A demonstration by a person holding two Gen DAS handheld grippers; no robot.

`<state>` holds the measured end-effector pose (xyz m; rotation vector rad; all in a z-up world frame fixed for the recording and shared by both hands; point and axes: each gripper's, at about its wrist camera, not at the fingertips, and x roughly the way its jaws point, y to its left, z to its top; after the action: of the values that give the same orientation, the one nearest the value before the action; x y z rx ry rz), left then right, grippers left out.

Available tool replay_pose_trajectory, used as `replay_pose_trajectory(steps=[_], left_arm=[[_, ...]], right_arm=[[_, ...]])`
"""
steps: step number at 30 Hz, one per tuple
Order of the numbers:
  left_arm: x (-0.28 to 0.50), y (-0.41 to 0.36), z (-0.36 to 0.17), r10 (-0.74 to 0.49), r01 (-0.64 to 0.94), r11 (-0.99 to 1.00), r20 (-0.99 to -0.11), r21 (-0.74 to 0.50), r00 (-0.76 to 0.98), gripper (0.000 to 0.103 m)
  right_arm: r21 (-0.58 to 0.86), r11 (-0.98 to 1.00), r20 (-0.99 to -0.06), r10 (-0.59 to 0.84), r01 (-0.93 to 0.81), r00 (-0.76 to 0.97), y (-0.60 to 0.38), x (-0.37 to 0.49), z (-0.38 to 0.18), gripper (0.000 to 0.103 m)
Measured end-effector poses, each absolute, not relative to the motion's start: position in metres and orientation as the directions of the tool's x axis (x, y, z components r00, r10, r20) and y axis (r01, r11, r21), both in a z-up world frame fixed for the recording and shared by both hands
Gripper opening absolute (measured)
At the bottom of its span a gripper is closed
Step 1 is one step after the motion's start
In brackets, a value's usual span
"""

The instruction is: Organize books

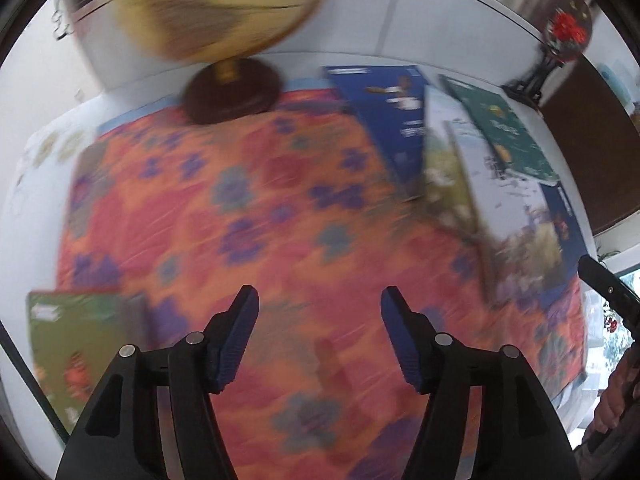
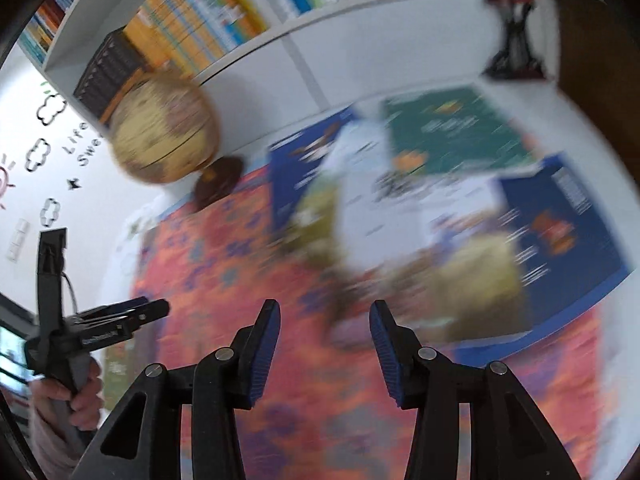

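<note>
**K:** Left gripper [image 1: 319, 300] has its jaws parted, nothing between the pads, only the patterned cloth [image 1: 248, 216] below. Right gripper [image 2: 324, 314] is the same: parted, empty, aimed at the near edge of the book spread.

**M:** Where are our books?

**K:** Fanned in an overlapping heap on the far right of the cloth: blue book [image 2: 304, 176] at the left, green book [image 2: 452, 132] behind, white-covered one [image 2: 384, 200] across them, another blue one [image 2: 564, 224] on the right. A separate green book [image 1: 80, 344] lies alone at the near left.

**M:** Why both empty?

**K:** We read it as an approach, nothing gripped yet. Overlapping covers mean we'd take the top one first.

**M:** Obstacles?

**K:** Globe [image 2: 164, 128] stands at the cloth's far edge, clear of the heap. Shelf [image 2: 240, 64] behind is already packed with upright books. Heavy blur, so titles are unreadable.
</note>
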<state>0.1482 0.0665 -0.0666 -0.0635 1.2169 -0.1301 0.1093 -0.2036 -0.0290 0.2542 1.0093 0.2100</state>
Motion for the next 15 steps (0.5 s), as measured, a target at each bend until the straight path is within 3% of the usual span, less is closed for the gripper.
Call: replay_pose_trajectory(steps=[15], left_arm=[[0.262,-0.101,-0.096,-0.310,0.176,0.950,-0.853,-0.258,0.419,0.061]], right_arm=[[0.246,0.969,-0.736,0.167,0.029,0.657,-0.331,0.200,-0.063,0.050]])
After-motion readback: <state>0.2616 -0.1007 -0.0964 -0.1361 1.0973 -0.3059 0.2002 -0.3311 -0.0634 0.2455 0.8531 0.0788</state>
